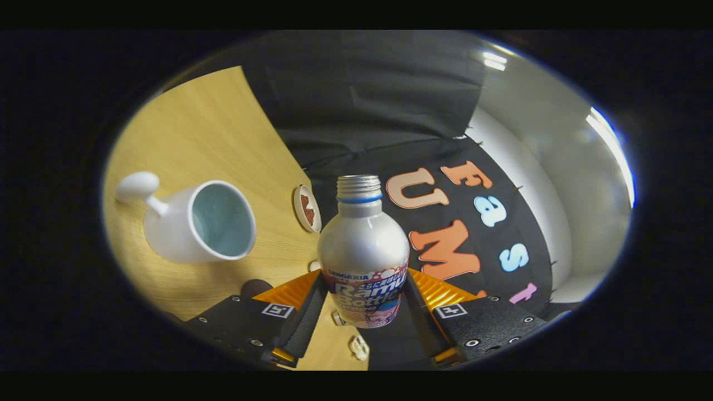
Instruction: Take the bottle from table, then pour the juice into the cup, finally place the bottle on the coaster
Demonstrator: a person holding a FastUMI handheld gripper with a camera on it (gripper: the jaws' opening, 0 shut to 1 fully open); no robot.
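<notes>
- The silver metal bottle with a printed label and an uncapped threaded neck (363,250) sits between your gripper's (363,303) two fingers; both press on its lower body, so you have it clamped.
- The view is rolled over: the pale wooden table (223,128) stands on edge, so the bottle appears lifted and tipped toward the cup.
- The white ceramic cup with a knobbed handle (195,223) stands on the table, near the bottle's neck but apart from it; whether it holds any juice I cannot tell.
- The small round white-rimmed coaster with a brown centre (307,208) lies beyond the cup, bare.
- Judged so: taking done, pouring in hand, placing left.
</notes>
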